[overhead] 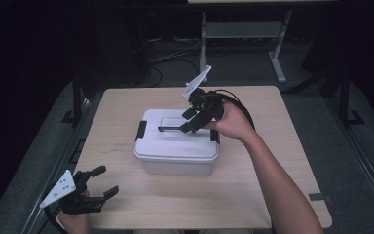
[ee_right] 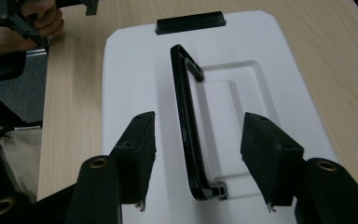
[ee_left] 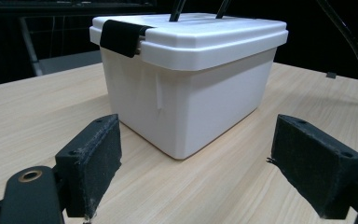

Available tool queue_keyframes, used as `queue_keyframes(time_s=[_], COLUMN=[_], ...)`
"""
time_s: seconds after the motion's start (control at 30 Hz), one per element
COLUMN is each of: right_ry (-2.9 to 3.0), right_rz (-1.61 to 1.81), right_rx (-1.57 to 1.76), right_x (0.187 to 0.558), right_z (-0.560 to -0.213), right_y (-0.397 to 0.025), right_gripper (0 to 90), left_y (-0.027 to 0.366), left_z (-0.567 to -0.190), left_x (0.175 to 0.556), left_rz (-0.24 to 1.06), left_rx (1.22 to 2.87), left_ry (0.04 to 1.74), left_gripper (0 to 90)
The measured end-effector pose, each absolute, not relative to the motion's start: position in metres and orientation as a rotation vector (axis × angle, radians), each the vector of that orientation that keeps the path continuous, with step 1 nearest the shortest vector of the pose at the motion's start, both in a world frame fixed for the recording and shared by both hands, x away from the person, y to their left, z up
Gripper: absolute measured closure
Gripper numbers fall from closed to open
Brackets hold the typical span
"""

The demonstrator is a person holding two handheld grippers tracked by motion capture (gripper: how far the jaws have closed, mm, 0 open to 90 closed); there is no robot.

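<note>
White plastic storage box sits near the centre of the wooden table, lid on, with a black latch at its 9 o'clock end and another at its 3 o'clock end. Its black carry handle stands raised above the recess in the lid. In the right gripper view, the right gripper hangs over the lid with its jaws spread wide, one on each side of the handle, neither pad touching it and nothing held. In the high view that gripper comes in from the box's 2 o'clock, the person's hand behind it. At 7 o'clock from the box, near the table's front corner and well apart from it, the left gripper is held low, jaws wide apart and empty; in the left gripper view its pads frame the box's near corner.
</note>
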State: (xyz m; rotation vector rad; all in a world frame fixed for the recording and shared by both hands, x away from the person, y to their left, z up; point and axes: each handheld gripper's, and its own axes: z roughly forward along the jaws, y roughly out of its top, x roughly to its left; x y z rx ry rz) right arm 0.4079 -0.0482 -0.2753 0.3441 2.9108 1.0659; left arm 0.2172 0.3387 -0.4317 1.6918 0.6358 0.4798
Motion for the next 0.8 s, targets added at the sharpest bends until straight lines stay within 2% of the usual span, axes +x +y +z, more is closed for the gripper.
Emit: queue_keyframes(time_s=[0.8], right_ry=[2.864], right_rz=[1.095], right_rx=[0.415], right_x=[0.4], right_z=[-0.275], right_y=[-0.071], right_gripper=[38.0], left_y=[0.338], left_z=[-0.432], left_x=[0.217], left_rz=[0.482], left_rx=[1.702], left_ry=[0.635], left_gripper=[15.7])
